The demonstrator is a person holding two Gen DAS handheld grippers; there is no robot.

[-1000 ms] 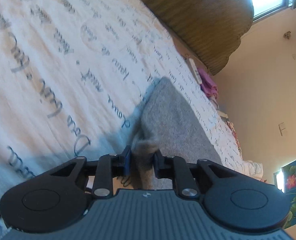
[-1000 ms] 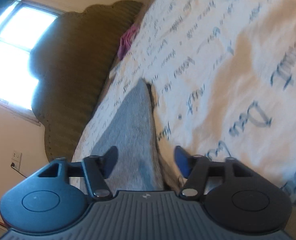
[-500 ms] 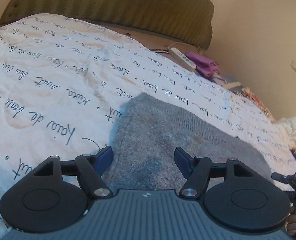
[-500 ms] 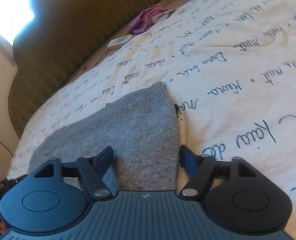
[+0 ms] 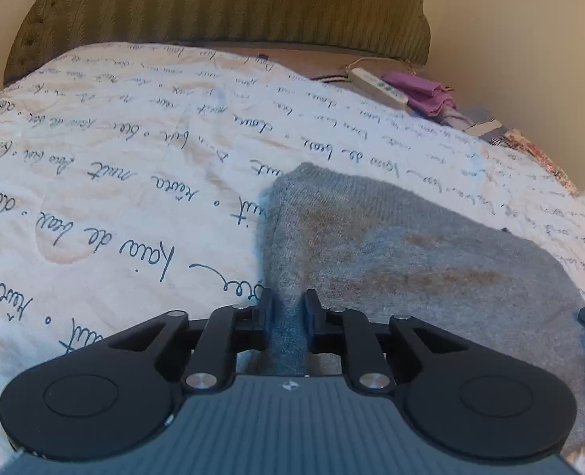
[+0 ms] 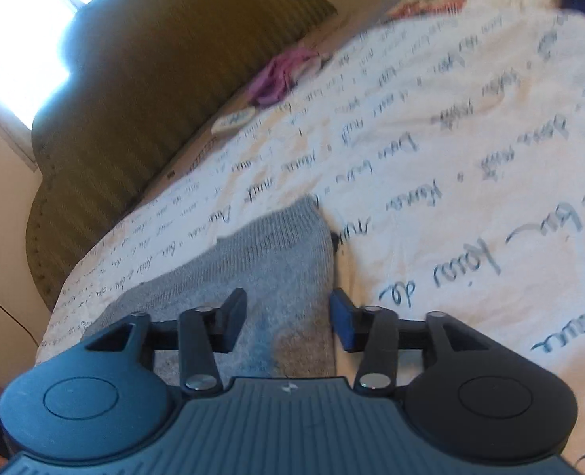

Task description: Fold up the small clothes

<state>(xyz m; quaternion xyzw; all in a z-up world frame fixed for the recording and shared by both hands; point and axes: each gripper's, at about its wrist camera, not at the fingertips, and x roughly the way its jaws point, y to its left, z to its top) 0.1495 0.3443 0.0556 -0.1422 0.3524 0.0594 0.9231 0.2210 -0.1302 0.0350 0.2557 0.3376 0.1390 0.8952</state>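
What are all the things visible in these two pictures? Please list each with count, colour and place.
garment: one, grey knit, flat on the bed cover
bed cover: one, white with dark script, under the garment
headboard: one, olive ribbed, far end of the bed
remote: one, white, near the headboard
cloth: one, purple, beside the remote
window: one, bright, behind the headboard
left tool: one, black, shut on the garment edge
right tool: one, black with a blue pad, open over the garment
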